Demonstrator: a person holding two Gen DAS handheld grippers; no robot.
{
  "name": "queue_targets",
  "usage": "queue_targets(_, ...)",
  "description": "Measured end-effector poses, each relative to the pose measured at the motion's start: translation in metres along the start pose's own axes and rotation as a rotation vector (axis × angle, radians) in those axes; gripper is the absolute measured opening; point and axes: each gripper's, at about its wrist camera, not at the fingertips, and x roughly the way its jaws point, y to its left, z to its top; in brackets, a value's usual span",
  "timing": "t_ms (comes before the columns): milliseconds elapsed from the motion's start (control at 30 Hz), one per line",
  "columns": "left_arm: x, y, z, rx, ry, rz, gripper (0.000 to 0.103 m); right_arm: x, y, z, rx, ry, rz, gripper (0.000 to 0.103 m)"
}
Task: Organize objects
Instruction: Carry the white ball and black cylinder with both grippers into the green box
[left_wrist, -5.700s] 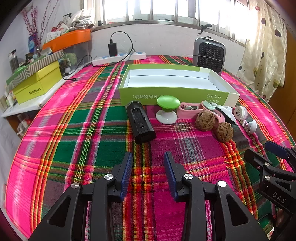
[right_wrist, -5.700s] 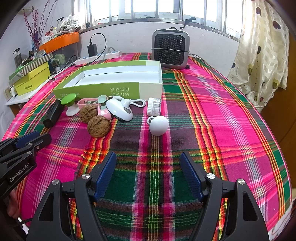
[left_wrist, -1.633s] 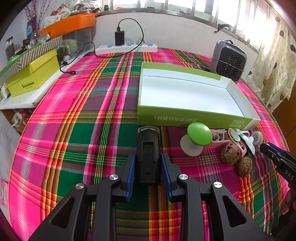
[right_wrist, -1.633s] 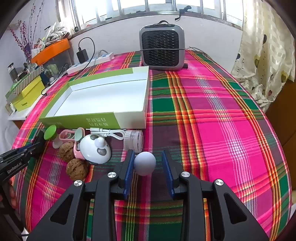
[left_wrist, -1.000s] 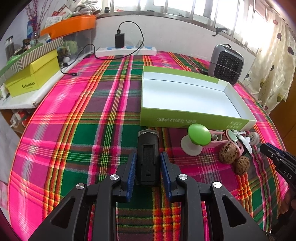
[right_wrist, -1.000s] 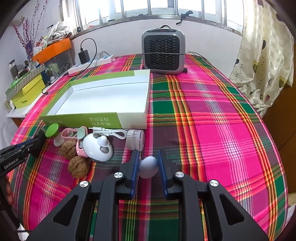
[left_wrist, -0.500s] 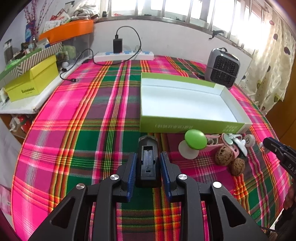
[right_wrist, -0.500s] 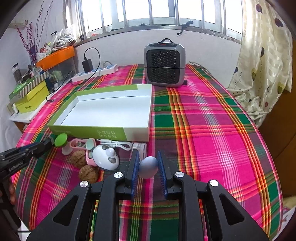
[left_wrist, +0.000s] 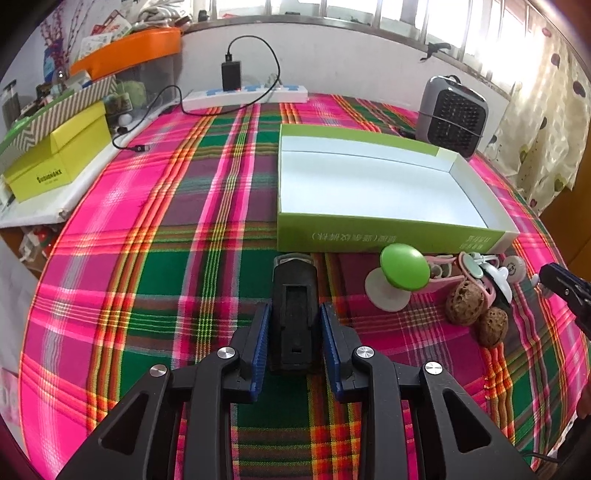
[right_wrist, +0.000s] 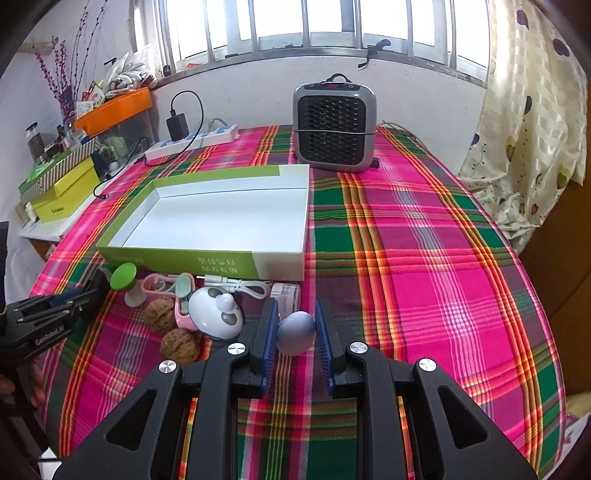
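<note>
At lower centre of each wrist view, the left gripper (left_wrist: 294, 338) clamps the black device (left_wrist: 294, 314) and the right gripper (right_wrist: 295, 332) the pale ball (right_wrist: 295, 332), so the carry to the green box (left_wrist: 388, 236) seems next, needing clearance over its near wall.

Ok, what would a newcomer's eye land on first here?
Probably the loud pink-and-green plaid tablecloth, then the empty green box at its middle with small items lined up along its near wall. Each gripper is clamped on something: the left gripper on a black device, the right gripper on a pale ball.
</note>
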Motion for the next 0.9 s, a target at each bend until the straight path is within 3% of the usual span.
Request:
queue_targets(300, -0.004, -0.003, 0.003, 0.026, -0.017, 0.023, 0.025, -0.001, 0.003, 0.003, -0.007, -0.002, 0.004, 0.022)
queue_targets(633, -0.035, -0.01, 0.025, 0.058, -0.112, 0.001, 0.025, -0.004, 0.007, 0.02, -0.008, -0.028, 0.037, 0.022)
queue_targets(900, -0.03, -0.022, 0.047, 0.086, -0.162, -0.013, 0.025, 0.006, 0.02, 0.043, -0.028, -0.056, 0.077, 0.022)
